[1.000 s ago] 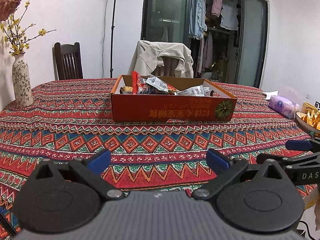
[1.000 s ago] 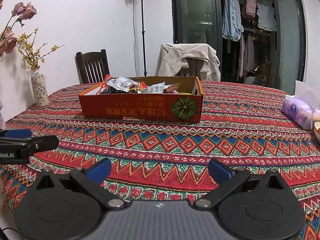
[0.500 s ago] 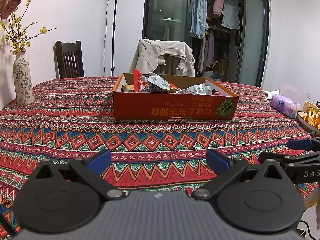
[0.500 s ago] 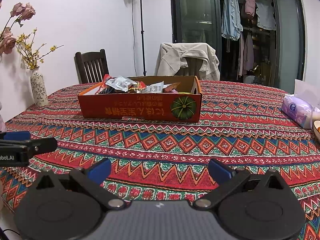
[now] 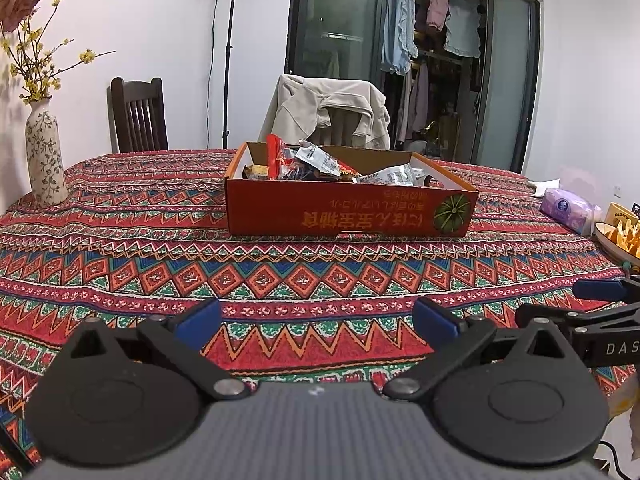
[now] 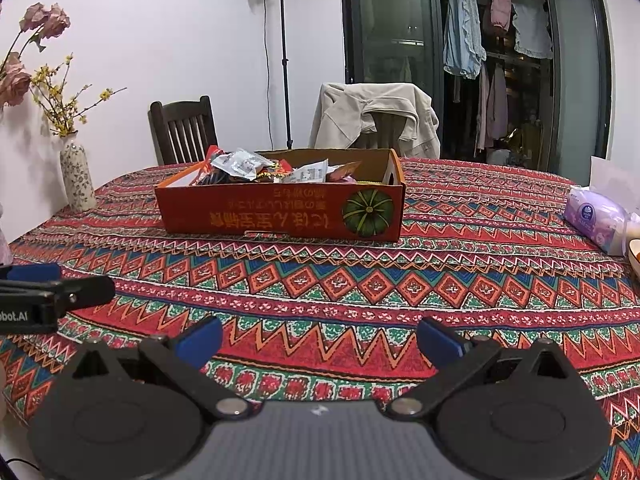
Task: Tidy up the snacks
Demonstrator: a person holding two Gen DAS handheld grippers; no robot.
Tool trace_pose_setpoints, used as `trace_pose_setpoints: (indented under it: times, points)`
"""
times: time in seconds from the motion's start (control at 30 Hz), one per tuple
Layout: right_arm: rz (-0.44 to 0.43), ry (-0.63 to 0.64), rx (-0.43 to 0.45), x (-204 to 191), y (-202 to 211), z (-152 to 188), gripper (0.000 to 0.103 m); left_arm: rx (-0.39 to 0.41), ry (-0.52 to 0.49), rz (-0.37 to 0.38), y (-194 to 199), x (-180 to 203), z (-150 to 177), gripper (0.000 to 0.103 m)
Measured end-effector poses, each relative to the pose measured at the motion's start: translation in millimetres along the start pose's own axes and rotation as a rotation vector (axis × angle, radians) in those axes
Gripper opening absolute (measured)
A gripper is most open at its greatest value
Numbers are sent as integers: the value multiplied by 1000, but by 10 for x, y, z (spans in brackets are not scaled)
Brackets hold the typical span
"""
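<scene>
Left wrist view: left gripper [image 5: 316,318] jaws spread wide, empty, same as before; right gripper [image 6: 319,338] too. Orange box [image 5: 348,210] of snacks [image 5: 316,162] sits mid-bench, slightly nearer and lower than a second ago.

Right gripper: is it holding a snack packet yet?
No, in the right wrist view the right gripper is open with only tablecloth between its fingers, short of the snack box.
</scene>
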State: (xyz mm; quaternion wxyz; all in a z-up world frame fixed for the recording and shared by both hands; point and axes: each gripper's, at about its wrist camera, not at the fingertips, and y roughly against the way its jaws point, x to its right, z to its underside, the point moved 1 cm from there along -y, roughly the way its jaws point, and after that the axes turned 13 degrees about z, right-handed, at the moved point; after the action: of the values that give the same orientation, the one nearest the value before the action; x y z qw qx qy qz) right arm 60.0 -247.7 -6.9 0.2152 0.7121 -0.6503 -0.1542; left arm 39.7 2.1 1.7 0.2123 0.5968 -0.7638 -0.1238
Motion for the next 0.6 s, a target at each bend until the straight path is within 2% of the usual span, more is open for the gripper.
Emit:
trace_pose_setpoints:
  times: [0.6]
  points:
    - [0, 0, -6, -21, -41, 17, 103, 0, 0, 3, -3, -2, 10, 103]
